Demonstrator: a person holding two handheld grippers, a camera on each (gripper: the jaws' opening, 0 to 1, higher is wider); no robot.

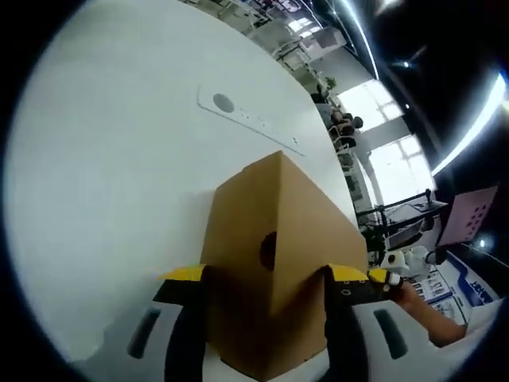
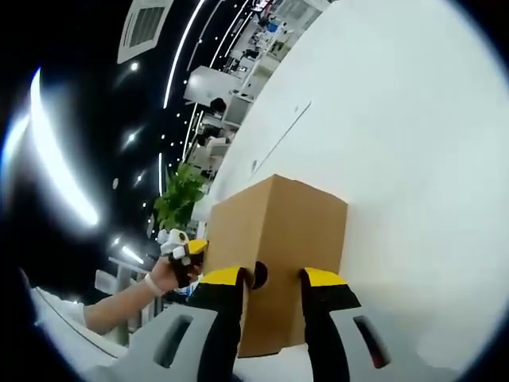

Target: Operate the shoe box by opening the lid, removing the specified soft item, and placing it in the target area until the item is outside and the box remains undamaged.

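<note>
Both grippers' jaws clamping shoe box (image 1: pixel 274 263) corners, white table (image 1: pixel 111 183) around

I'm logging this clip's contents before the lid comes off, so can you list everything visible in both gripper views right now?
Shoe box: one, brown cardboard, closed, on the white table, a round hole in each end; seen from both gripper views.
Table: one, white, under the box.
Inset plate: one, white with a round grey spot, on the table beyond the box.
Potted plant: one, green, beyond the table edge.
Pink board: one, with dots, in the background.
Ceiling lights: several, white strips.
Left gripper: fingers black with yellow tips, either side of the box end.
Right gripper: same colours, fingers flanking the opposite end's hole.
Person's hand: one, on the left gripper.
</note>
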